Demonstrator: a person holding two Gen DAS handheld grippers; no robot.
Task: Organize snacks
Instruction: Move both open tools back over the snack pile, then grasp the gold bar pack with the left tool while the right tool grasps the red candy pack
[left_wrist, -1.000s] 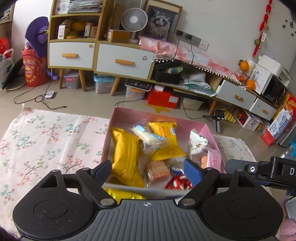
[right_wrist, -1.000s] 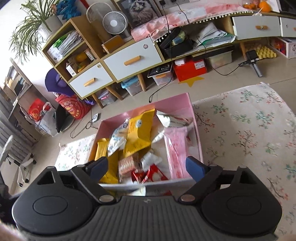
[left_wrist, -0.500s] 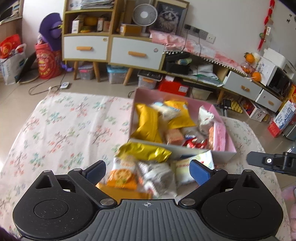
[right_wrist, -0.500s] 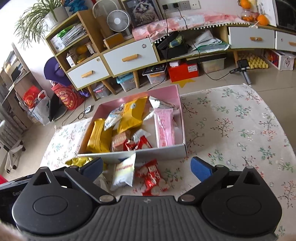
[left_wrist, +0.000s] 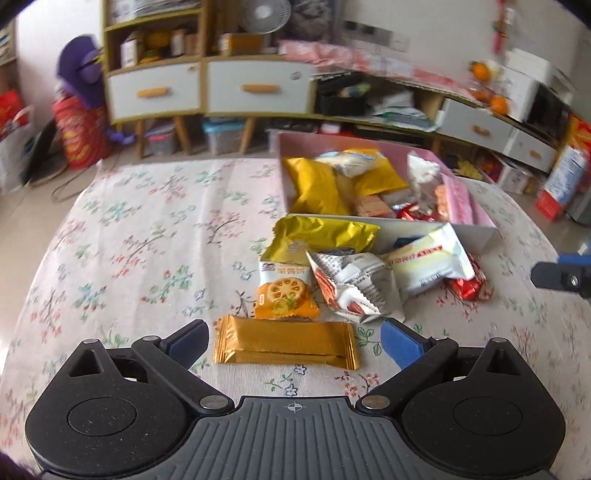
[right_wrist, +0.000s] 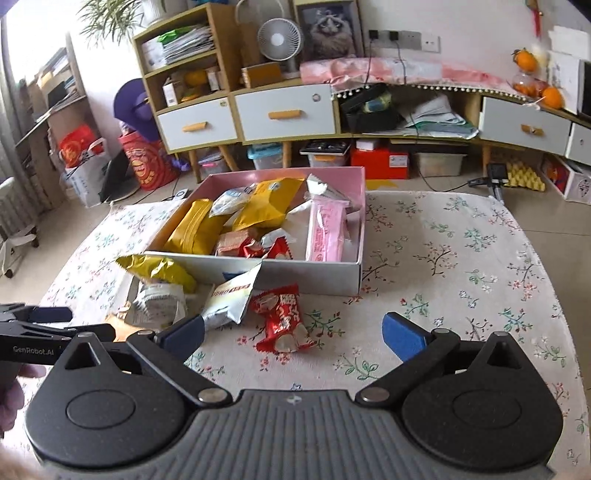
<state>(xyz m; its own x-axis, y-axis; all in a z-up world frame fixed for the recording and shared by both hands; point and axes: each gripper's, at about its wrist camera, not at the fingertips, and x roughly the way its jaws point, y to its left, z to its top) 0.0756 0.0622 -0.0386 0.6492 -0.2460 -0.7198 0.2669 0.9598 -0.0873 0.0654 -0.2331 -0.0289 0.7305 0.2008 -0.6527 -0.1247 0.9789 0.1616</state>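
A pink box (left_wrist: 476, 232) (right_wrist: 314, 273) holds several snack packs. More packs lie on the floral tablecloth in front of it: a gold bar (left_wrist: 284, 343), an orange biscuit pack (left_wrist: 284, 291), a yellow bag (left_wrist: 325, 232) (right_wrist: 159, 269), a white-and-red pack (left_wrist: 354, 284), a white pack (left_wrist: 428, 262) (right_wrist: 232, 299) and a red pack (right_wrist: 282, 319) (left_wrist: 469, 286). My left gripper (left_wrist: 293, 339) is open, its fingers either side of the gold bar. My right gripper (right_wrist: 293, 332) is open over the red pack.
The tablecloth (right_wrist: 461, 258) (left_wrist: 129, 240) covers the whole table. Beyond the far edge stand white drawer cabinets (right_wrist: 284, 110), shelves and floor clutter. The left gripper's body (right_wrist: 37, 332) shows at the left of the right wrist view.
Both grippers have pulled back from over the box towards the near side of the table. The loose packs in front of the box have come into view. Both stay open.
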